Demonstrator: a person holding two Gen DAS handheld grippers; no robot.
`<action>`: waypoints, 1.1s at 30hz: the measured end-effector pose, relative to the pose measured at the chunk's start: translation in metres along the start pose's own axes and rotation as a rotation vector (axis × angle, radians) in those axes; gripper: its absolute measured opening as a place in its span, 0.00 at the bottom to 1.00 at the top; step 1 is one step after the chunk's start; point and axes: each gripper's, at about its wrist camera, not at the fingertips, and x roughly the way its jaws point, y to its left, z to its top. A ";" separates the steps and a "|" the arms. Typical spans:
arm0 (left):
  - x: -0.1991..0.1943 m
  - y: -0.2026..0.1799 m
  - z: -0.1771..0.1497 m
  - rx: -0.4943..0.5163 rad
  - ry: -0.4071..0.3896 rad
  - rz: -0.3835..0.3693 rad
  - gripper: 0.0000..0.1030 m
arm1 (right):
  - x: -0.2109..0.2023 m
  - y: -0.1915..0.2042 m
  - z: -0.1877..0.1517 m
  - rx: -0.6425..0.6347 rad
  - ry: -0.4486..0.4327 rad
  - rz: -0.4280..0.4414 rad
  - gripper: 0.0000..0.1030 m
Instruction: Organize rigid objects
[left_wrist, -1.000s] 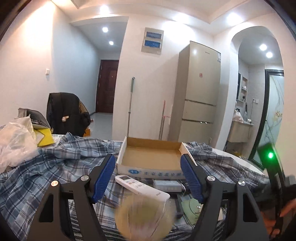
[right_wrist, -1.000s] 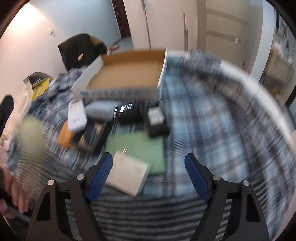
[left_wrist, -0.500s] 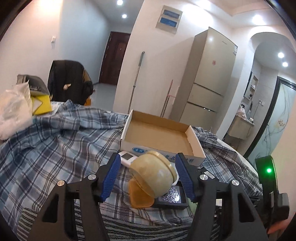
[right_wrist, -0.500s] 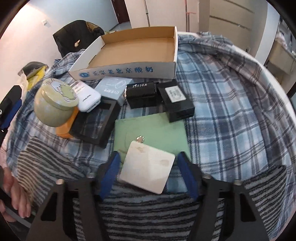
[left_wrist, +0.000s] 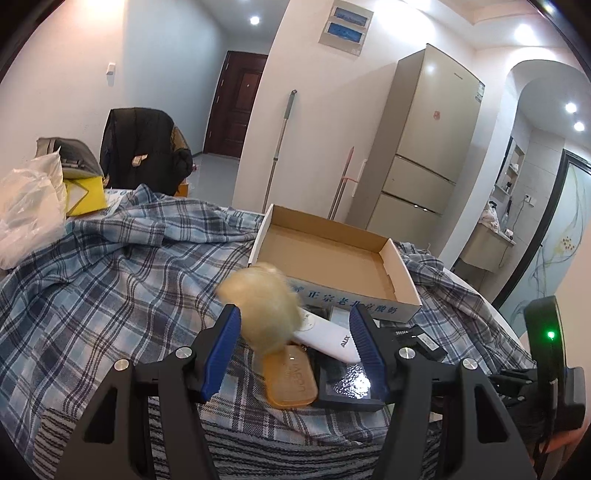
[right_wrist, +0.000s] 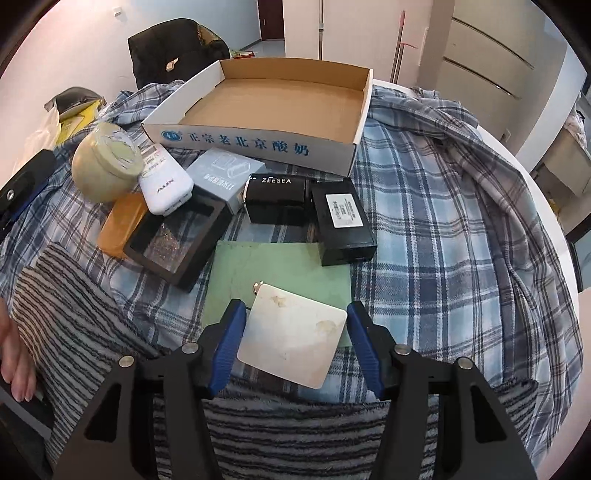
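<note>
Right gripper (right_wrist: 293, 341) pinches the white card (right_wrist: 291, 338) from both sides, over the green sheet (right_wrist: 280, 269) on the plaid cloth (right_wrist: 443, 236). Left gripper (left_wrist: 295, 343) is spread; the round jar (left_wrist: 266, 306) shows blurred ahead of it, contact unclear, probably none. Jar sits on the white remote (right_wrist: 166, 181) and orange case (right_wrist: 122, 221). Empty cardboard tray (right_wrist: 258, 142) lies behind the black boxes (right_wrist: 306, 206).

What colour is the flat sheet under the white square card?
Pale green; clearest in the right wrist view.
</note>
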 end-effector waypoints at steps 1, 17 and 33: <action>0.001 0.002 0.000 -0.008 0.005 0.003 0.62 | 0.000 0.000 -0.001 0.003 -0.006 0.001 0.54; 0.014 0.025 0.004 -0.081 0.081 0.049 0.62 | -0.010 -0.013 0.023 0.073 -0.103 0.070 0.52; 0.058 0.056 0.020 0.195 0.333 0.126 0.84 | -0.003 -0.019 0.024 0.054 -0.173 0.075 0.52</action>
